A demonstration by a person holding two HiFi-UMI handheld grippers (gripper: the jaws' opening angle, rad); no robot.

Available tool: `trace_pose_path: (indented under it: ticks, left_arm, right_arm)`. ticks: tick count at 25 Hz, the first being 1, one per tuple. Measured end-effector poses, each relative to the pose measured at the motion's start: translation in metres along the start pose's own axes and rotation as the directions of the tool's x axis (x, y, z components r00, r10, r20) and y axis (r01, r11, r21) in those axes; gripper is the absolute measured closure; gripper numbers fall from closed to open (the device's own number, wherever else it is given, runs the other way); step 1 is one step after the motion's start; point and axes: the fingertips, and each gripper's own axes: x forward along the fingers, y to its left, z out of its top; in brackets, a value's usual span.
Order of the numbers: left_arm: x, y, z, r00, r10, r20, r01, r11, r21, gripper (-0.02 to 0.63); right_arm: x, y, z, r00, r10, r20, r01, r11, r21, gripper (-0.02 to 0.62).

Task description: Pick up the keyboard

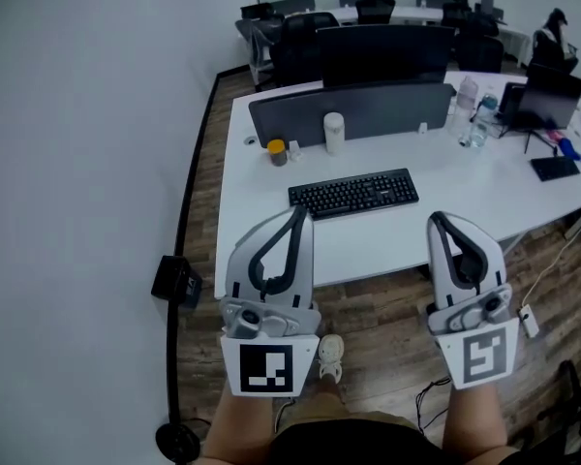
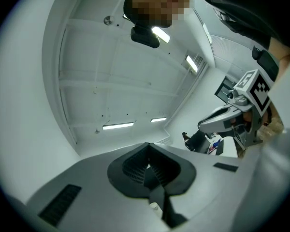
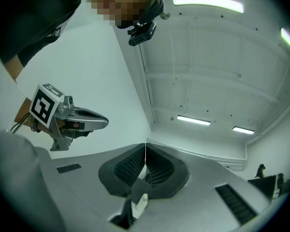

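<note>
Holding the left gripper (image 1: pixel 297 210) and right gripper (image 1: pixel 436 220) clenched, nothing between the jaws, both tilted upward before the desk's (image 1: pixel 387 237) near edge. Leaving the keyboard (image 1: pixel 353 194) lying flat near that edge, untouched.

White desk (image 1: pixel 445 177): keyboard (image 1: pixel 353 194), cup (image 1: pixel 334 132), jar (image 1: pixel 277 152), bottles (image 1: pixel 474 122).

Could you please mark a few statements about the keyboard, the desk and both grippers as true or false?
1. The keyboard lies flat on the white desk. True.
2. The left gripper is shut on the keyboard. False: its jaws are together on nothing.
3. The right gripper has its jaws wide apart. False: they are together and empty.
4. A white container stands beyond the keyboard, by the grey divider. True.
</note>
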Motion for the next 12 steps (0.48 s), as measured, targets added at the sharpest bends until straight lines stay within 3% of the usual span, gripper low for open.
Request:
trace_pose_path:
  ticks: [6, 12]
  left_arm:
    - [0.032, 0.014, -0.031, 1.000, -0.011, -0.006, 0.011, 1.000, -0.008, 0.600]
    - [0.064, 0.032, -0.065, 0.999, -0.023, -0.031, 0.022, 1.000, -0.019, 0.600]
  right_arm:
    - [0.036, -0.011, -0.036, 0.998, -0.010, -0.062, 0.010, 1.000, 0.006, 0.565]
    - [0.080, -0.021, -0.050, 0.998, -0.011, -0.059, 0.011, 1.000, 0.000, 0.565]
